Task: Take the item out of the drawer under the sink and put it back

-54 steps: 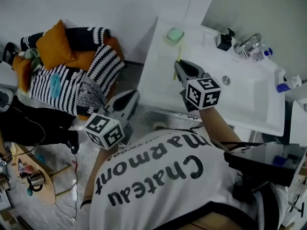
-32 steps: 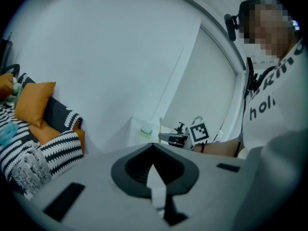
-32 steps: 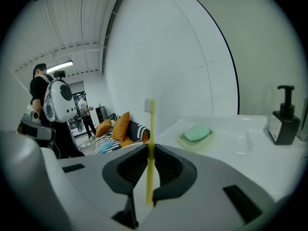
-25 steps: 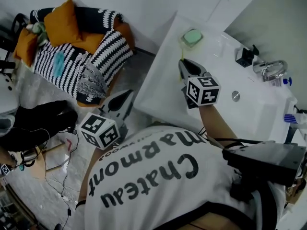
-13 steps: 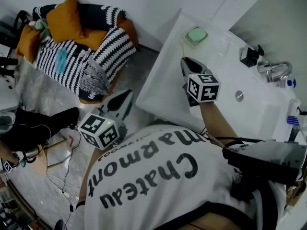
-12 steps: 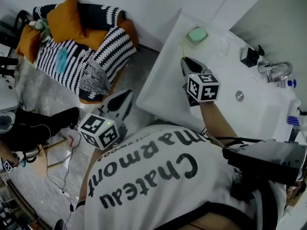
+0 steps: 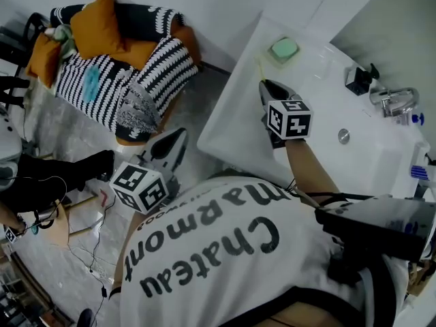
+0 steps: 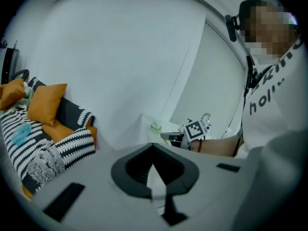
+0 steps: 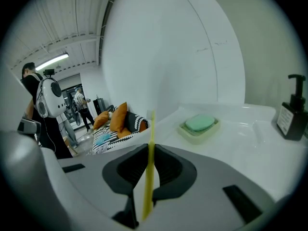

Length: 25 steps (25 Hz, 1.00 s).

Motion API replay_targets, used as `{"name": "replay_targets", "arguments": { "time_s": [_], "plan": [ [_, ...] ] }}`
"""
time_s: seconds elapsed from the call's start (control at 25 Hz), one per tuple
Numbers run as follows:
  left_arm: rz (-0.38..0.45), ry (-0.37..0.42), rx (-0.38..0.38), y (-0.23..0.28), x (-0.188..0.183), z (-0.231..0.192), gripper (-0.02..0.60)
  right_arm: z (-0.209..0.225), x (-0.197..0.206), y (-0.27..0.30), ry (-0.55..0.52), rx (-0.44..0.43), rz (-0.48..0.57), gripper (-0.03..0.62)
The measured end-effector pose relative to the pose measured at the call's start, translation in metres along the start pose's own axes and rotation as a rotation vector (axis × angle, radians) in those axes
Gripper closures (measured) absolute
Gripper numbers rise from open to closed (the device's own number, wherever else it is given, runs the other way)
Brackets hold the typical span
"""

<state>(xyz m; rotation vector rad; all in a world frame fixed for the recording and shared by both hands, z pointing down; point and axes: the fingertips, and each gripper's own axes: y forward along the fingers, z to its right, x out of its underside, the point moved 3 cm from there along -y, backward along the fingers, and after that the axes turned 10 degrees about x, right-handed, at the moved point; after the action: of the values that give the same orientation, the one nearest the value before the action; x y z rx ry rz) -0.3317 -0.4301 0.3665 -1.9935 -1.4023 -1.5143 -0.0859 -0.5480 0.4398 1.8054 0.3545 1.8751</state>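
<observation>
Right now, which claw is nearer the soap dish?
Right. The right claw, gripping a thin yellow stick, is over the sink counter just short of the soap dish; the left claw is off the counter, over the floor.

"Chateau Marmont" in black on white shirt [image 7: 204, 268]

Thin yellow stick [image 9: 151, 129], upright, pinched in right claw's [image 9: 149, 150] closed jaws, over white sink top [image 7: 231, 128]
</observation>
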Motion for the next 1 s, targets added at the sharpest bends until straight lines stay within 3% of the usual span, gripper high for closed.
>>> {"name": "replay_targets", "arguments": {
  "time_s": [1.0],
  "plan": [
    [-0.025,-0.015,0.006,0.003,0.009,-0.003,0.574,0.007,0.024,0.003,-0.01,0.039,-0.133,0.543]
  ]
}}
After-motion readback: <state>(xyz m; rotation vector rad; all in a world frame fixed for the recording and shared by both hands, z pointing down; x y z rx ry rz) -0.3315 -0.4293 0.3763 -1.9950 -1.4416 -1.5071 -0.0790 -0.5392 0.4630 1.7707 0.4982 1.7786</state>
